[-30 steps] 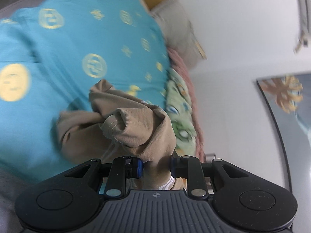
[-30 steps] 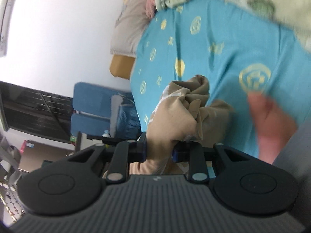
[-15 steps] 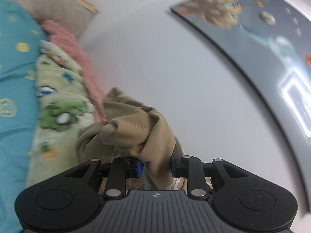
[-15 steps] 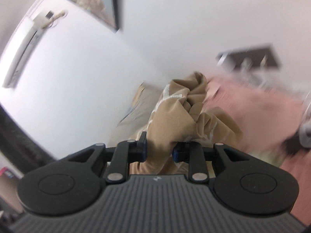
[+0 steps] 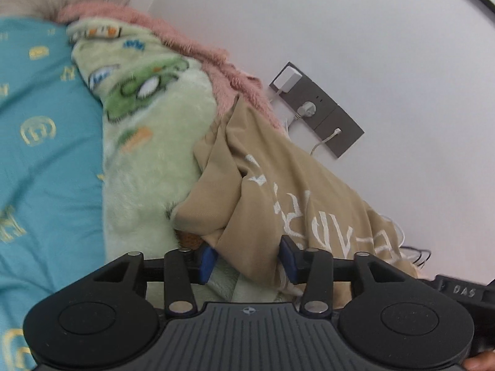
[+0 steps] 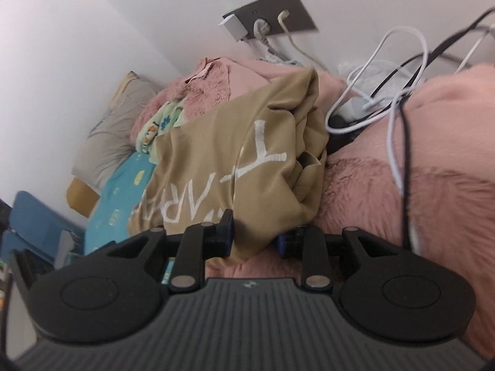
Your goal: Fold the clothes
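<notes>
One tan shirt (image 5: 278, 191) with white lettering lies ahead of two grippers, spread over a pink blanket (image 6: 433, 179) and a green blanket (image 5: 154, 154). The left gripper (image 5: 246, 261) has its jaws partly apart, with a fold of the shirt running between them. The right gripper (image 6: 255, 236) stands likewise, its jaws part open around the shirt's near edge. Several white and black cables (image 6: 393, 92) lie right of the shirt, and one socket panel (image 6: 269, 21) sits on the wall beyond.
</notes>
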### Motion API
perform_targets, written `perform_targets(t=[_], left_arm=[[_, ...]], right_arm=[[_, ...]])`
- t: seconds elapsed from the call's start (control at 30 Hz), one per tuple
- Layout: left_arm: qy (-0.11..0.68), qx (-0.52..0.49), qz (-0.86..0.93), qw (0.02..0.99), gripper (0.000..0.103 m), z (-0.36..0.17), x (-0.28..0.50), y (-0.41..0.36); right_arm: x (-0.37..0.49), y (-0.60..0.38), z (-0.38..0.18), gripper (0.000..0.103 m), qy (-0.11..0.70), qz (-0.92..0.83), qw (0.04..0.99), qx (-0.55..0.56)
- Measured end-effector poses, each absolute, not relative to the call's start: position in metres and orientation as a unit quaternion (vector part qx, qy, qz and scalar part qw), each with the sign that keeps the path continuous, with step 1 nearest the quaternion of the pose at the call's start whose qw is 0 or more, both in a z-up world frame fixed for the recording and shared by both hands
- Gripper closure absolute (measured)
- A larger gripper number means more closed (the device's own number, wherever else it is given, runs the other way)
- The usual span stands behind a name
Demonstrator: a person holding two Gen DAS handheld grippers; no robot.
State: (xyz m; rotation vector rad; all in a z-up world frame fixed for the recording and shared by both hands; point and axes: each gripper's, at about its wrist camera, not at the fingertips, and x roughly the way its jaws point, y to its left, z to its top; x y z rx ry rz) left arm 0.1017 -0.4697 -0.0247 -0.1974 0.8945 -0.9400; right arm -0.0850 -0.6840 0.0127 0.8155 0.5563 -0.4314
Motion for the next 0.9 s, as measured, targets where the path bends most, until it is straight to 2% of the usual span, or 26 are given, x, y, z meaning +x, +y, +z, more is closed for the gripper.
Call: perform_targets(t=[0.03, 0.07, 0.1, 0.17, 0.23, 0.27, 0.3, 0.57, 0.9], left_arm=[[0.41, -0.08, -0.434, 0.798, 0.044, -0.016, 0.1, -0.469], [0.4, -0.075, -0.434, 0.804, 0.031, -0.001, 0.092, -0.464], [0.39, -0.07, -0.433, 0.81, 0.022, 0.014, 0.084, -0.459], [0.369, -0.06, -0.432, 0.821, 0.02, 0.043, 0.068, -0.45], [0.345, -0.054, -0.431, 0.832, 0.011, 0.064, 0.05, -0.435], [0.333, -0.051, -0.43, 0.838, 0.005, 0.074, 0.041, -0.428], [0.321, -0.047, -0.429, 0.843, 0.001, 0.085, 0.032, -0.421], [0.238, -0.024, -0.414, 0.878, 0.0, 0.151, -0.041, -0.355], [0.17, 0.0, -0.393, 0.904, 0.0, 0.161, -0.112, -0.261]], right_arm=[[-0.087, -0.682, 0.02, 0.073, 0.267, -0.212, 0.86, 0.379], [-0.089, -0.681, 0.028, 0.073, 0.27, -0.219, 0.862, 0.369], [-0.093, -0.679, 0.037, 0.073, 0.271, -0.224, 0.864, 0.36], [-0.104, -0.672, 0.055, 0.072, 0.267, -0.229, 0.871, 0.343], [-0.117, -0.662, 0.074, 0.052, 0.253, -0.226, 0.884, 0.322], [-0.124, -0.654, 0.086, 0.021, 0.243, -0.225, 0.892, 0.309], [-0.131, -0.645, 0.097, 0.0, 0.232, -0.225, 0.899, 0.295], [-0.18, -0.563, 0.166, 0.0, 0.161, -0.228, 0.945, 0.168], [-0.225, -0.488, 0.165, 0.0, 0.114, -0.228, 0.959, 0.12]])
